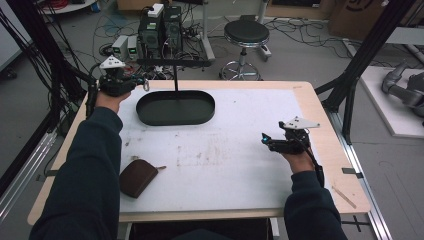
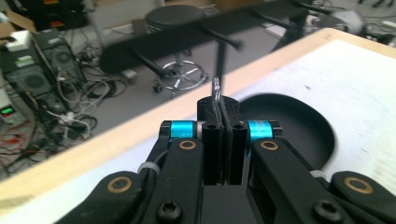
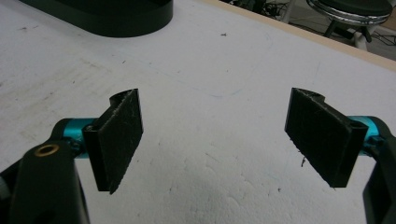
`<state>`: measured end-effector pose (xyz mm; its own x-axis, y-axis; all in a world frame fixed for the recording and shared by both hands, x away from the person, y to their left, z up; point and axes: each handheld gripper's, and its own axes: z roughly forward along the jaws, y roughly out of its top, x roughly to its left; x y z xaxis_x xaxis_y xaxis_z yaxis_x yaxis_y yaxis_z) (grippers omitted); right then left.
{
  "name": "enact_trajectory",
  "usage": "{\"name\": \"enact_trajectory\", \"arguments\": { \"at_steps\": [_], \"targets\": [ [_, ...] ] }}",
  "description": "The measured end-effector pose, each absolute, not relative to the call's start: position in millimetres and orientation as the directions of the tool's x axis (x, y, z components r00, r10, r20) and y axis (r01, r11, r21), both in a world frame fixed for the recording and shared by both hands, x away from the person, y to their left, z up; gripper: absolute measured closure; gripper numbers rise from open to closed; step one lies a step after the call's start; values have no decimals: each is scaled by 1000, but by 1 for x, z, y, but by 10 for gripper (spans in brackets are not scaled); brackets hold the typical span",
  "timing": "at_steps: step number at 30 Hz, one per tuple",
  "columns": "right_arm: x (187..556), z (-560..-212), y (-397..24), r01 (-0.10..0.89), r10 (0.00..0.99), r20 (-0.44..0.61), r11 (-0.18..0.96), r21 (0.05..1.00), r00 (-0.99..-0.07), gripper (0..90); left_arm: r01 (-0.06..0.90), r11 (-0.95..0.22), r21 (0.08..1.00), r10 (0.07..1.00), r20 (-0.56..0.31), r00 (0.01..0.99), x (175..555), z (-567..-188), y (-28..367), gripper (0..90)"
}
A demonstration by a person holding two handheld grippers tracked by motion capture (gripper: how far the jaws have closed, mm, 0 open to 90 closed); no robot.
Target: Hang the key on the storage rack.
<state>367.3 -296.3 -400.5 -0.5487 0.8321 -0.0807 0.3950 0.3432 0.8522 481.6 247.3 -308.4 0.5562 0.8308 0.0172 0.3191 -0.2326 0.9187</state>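
The left gripper [image 2: 223, 140] is pinching a small silver metal ring [image 2: 216, 88] below the black peg rack [image 2: 187, 28], hanging apparently undone; the right gripper [image 3: 219, 140] is idling, jaws spread.

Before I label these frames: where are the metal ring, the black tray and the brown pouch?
metal ring [image 2: 217, 87], left gripper view, loop above the shut jaws.
black tray [image 1: 175, 120], high view, near rim.
brown pouch [image 1: 137, 176], high view, middle of its top face.
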Motion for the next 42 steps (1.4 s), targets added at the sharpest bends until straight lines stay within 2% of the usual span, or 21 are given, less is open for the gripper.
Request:
{"name": "enact_trajectory", "arguments": {
  "at_steps": [9,33,35,38,42],
  "targets": [
    [366,-401,-297,399,834,-80,342,851,-546,194,337,-204,919,858,2,513,510,-307,254,881],
    [367,-404,-295,401,827,-89,360,842,-555,194,382,-119,917,893,-69,445,517,-315,257,863],
    [367,-404,-294,400,827,-91,360,843,-555,194,395,-104,913,905,-77,417,518,-317,257,792],
    [366,-403,-295,400,828,-90,359,843,-553,194,401,-75,913,922,-90,376,514,-321,261,612],
    [367,-404,-296,400,827,-88,358,844,-555,194,399,-75,914,926,-85,367,506,-324,264,591]
  ]
}}
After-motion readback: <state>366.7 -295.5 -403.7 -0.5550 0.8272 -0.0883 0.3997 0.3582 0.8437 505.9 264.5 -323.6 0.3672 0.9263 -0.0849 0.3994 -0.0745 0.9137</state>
